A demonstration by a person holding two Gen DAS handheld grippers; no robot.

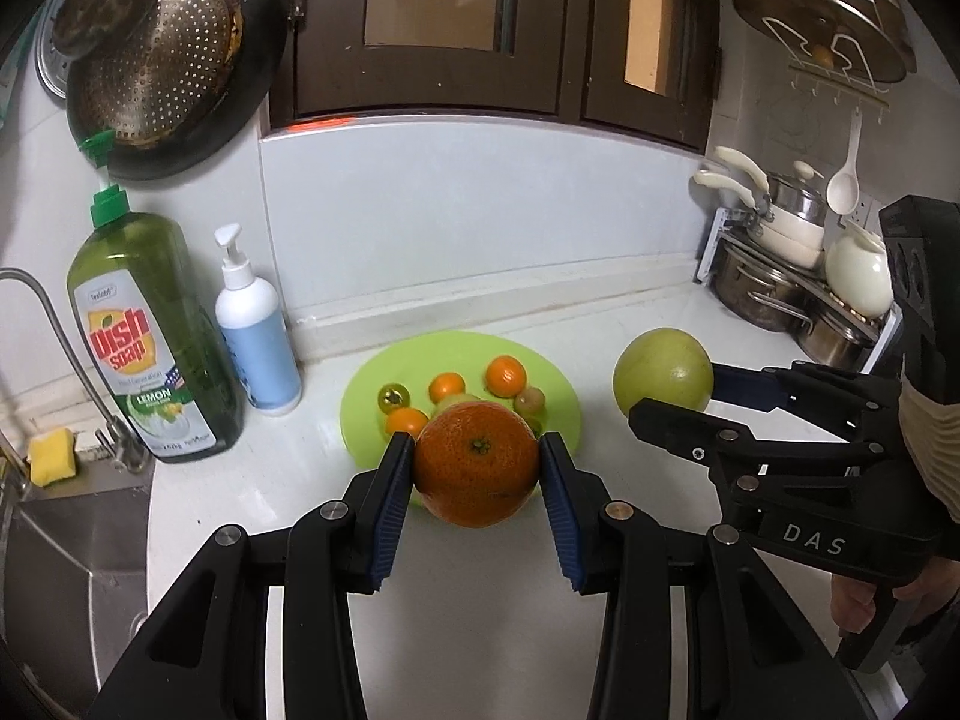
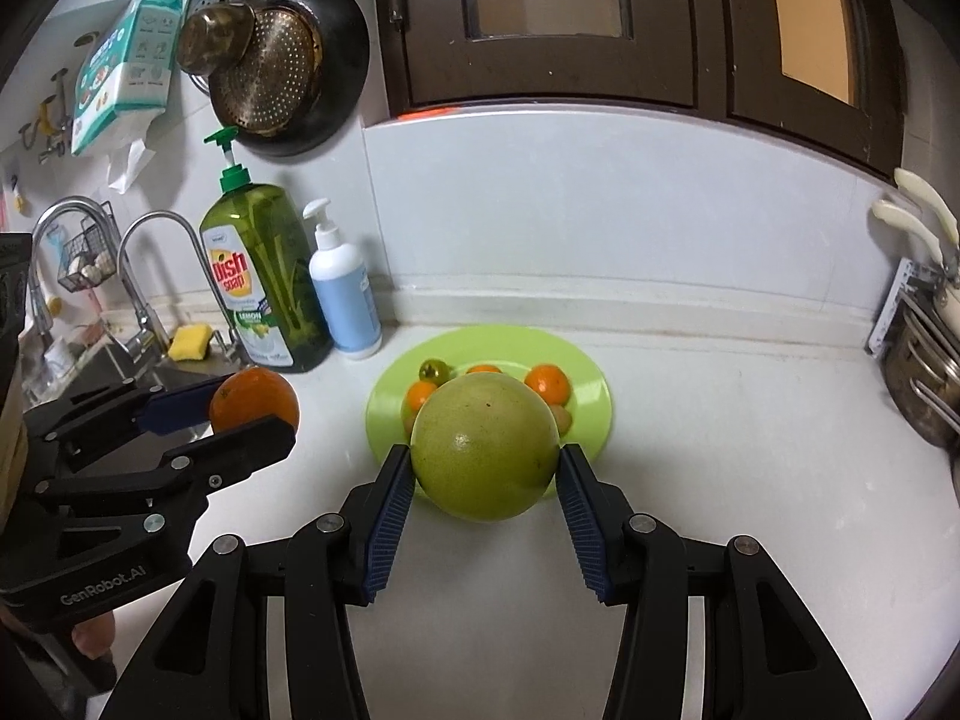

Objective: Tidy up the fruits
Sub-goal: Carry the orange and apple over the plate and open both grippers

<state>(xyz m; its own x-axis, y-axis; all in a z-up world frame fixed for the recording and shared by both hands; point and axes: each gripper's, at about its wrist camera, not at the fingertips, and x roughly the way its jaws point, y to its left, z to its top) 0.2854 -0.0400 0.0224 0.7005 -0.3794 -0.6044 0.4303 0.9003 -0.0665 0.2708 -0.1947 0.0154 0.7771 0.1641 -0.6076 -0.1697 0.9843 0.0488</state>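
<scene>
2 grippers: the left gripper [image 1: 477, 468] clamps an orange [image 1: 476, 465] between its ribbed blue pads; the right gripper [image 2: 485, 468] clamps a large green citrus [image 2: 485, 447] the same way.
Orange: round, deep orange, pebbled glossy peel, small green stem scar facing the camera; held off the counter in front of the plate.
Green citrus: smooth yellow-green sphere, bigger than the orange, a pale round scar low on its face; held above the plate's near edge in the right wrist view, to the right of the plate in the left wrist view.
Fingers: black plastic linkages with silver rivets; pads [image 1: 393, 510] finely grooved.
Plate: a lime-green plastic plate [image 1: 360, 402], round and shallow, on the counter near the back wall.
Plate contents: 3 small tangerines [image 1: 506, 375], a shiny green-yellow tomato [image 1: 393, 398] and some pale grape-like fruits [image 1: 530, 401].
Counter: white countertop [image 2: 720, 450], glossy and lightly speckled.
Left side: green dish soap bottle [image 1: 150, 330], white-and-blue pump bottle [image 1: 255, 336], yellow sponge [image 1: 53, 456], steel sink [image 1: 66, 570].
Wall: pale tiles, a perforated metal colander [image 1: 162, 60] hanging inside a dark pan.
Above: dark wooden window frame [image 1: 480, 30].
Right side: a rack of steel pots [image 1: 774, 282] and white cookware.
</scene>
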